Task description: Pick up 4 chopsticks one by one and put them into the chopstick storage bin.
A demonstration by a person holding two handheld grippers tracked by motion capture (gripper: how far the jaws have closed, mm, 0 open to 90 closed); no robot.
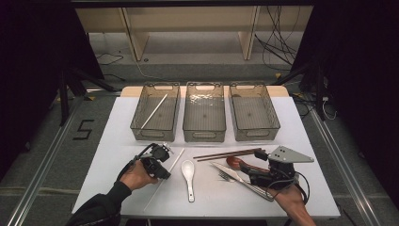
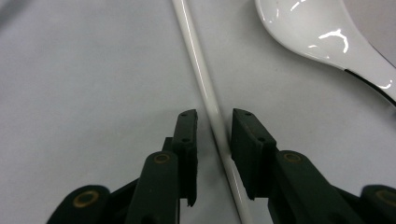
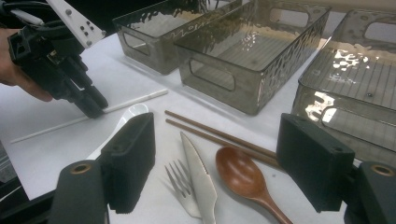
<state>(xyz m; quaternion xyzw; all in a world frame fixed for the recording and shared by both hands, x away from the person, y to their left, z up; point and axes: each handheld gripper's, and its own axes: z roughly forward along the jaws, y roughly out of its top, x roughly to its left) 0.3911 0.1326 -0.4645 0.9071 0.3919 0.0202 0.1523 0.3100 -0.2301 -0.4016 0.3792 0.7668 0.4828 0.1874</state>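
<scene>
Left gripper (image 2: 214, 122) narrowed, right gripper (image 3: 217, 161) wide.

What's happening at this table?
A person with a gripper in each hand is working among cutlery on a white table. The left gripper has its jaws around a white chopstick, with a gap on one side. Another white chopstick lies in the leftmost bin. The right gripper hovers open above a wooden spoon.

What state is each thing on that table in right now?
Left gripper: jaws astride the white chopstick, not quite clamped.
Right gripper: open, holding nothing.
White spoon: lying bowl up.
Wooden spoon: lying bowl up.
Left bin: holds one white stick.
Middle bin: empty.
Right bin: empty.
</scene>
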